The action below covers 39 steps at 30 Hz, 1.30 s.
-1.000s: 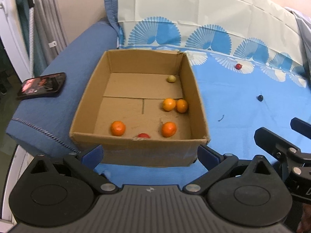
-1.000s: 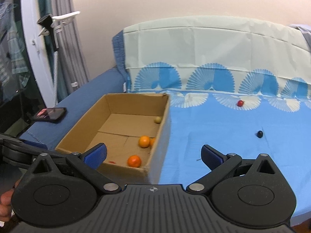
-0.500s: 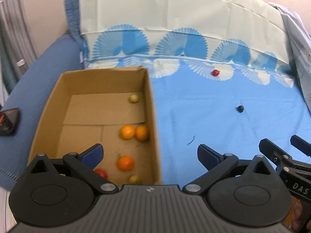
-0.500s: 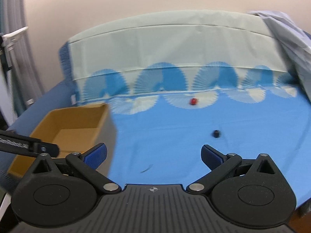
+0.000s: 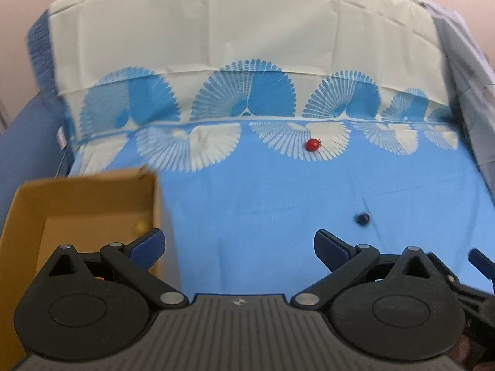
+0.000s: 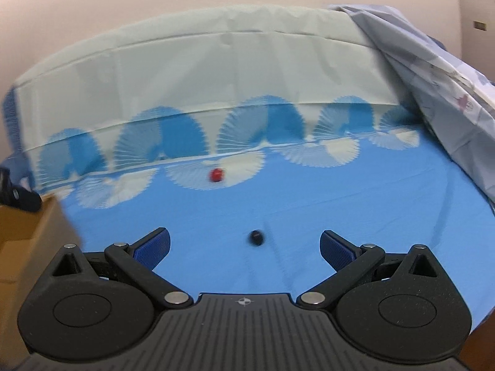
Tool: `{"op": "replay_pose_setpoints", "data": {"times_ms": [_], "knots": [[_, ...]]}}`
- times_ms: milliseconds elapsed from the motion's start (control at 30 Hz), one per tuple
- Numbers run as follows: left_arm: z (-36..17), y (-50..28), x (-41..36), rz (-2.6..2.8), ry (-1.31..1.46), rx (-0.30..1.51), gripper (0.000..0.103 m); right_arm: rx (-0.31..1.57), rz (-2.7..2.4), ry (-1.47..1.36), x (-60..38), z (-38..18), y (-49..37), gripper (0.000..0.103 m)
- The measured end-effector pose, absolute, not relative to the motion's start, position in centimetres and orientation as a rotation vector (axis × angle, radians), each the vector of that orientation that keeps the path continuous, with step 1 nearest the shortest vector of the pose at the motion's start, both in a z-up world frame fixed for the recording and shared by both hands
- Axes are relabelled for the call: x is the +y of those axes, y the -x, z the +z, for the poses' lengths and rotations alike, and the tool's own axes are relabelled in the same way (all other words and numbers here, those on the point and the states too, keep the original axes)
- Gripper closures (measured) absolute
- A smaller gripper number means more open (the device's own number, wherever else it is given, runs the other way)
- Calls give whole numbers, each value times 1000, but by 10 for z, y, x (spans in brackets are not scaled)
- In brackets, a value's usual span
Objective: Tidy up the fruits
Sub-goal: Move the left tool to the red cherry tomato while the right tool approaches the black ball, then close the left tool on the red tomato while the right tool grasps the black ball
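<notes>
Plainly the blue sheet (image 6: pixel 340 210) carries two stray fruits, well apart from the cardboard box (image 5: pixel 83 198) at left. Both claws, left gripper (image 5: pixel 238 242) and right gripper (image 6: pixel 244 242), gape empty. Nearer is the right: the dark fruit (image 6: pixel 256 237) lies just ahead between its fingers (blurred), the red fruit (image 6: pixel 216 174) farther back.

a home: sofa (image 5: pixel 18 142) draped with a sheet (image 5: pixel 247 46).
</notes>
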<state>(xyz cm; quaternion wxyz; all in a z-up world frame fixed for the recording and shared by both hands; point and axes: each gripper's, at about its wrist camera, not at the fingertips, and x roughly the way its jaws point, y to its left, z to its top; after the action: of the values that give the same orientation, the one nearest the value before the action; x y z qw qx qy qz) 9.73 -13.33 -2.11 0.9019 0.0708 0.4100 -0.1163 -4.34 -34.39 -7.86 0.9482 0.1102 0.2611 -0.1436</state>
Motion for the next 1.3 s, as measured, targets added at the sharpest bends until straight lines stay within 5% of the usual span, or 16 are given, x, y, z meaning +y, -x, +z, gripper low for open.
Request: {"op": "replay_pose_setpoints", "data": {"times_ms": [533, 800, 833, 867, 900, 933, 1000, 1033, 1300], "knots": [[-159, -317, -279, -443, -141, 971, 0, 657, -265, -210, -410, -227, -115, 1], [-205, -378, -340, -458, -205, 957, 1, 662, -228, -71, -404, -254, -136, 0], [-208, -381, -345, -452, -212, 954, 6, 663, -229, -70, -404, -254, -137, 1], [-210, -384, -348, -452, -213, 953, 23, 662, -230, -69, -404, -254, -136, 3], [-212, -387, -350, -450, -217, 959, 39, 657, -239, -62, -404, -254, -136, 14], [-214, -390, -351, -469, -211, 976, 66, 644, -242, -53, -402, -253, -134, 37], [-212, -390, -348, -474, -204, 953, 69, 622, -208, -32, -397, -249, -130, 72], [-211, -389, -345, -486, -192, 954, 70, 622, -184, -30, -395, -248, -130, 79], [-176, -359, -311, -469, -132, 961, 69, 614, -201, -133, -402, -225, -120, 79]]}}
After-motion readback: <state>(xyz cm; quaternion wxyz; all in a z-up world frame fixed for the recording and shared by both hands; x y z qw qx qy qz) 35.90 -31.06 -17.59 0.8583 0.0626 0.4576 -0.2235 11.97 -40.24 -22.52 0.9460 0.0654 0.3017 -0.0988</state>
